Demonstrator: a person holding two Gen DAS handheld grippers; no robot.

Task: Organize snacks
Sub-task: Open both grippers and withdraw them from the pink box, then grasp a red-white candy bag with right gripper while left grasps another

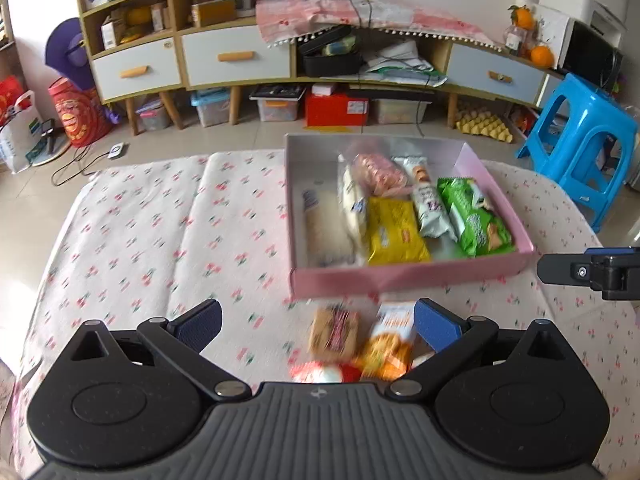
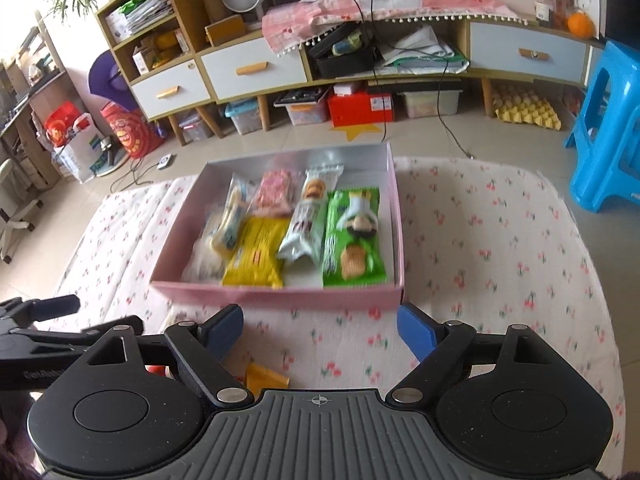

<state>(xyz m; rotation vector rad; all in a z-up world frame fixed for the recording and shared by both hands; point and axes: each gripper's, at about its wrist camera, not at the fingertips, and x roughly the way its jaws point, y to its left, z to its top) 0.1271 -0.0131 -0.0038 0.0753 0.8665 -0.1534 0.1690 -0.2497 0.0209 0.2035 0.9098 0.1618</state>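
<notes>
Left hand-held gripper (image 1: 318, 326): wide open, empty, over loose snacks (image 1: 352, 340) nr table's (image 1: 140, 240) near edge.
Right hand-held gripper (image 2: 320, 330): wide open, empty.
Pink box (image 2: 280, 292): snacks inside.

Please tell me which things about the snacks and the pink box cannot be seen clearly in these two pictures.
- Printed names on the packets in the pink box: motion blur, both views.
- Red and white snack, left wrist view: blurred, partly hidden by the left gripper body.
- Orange packet, right wrist view: mostly hidden behind the right gripper.
- Pale packets at the box's left side: blurred, count unclear.
</notes>
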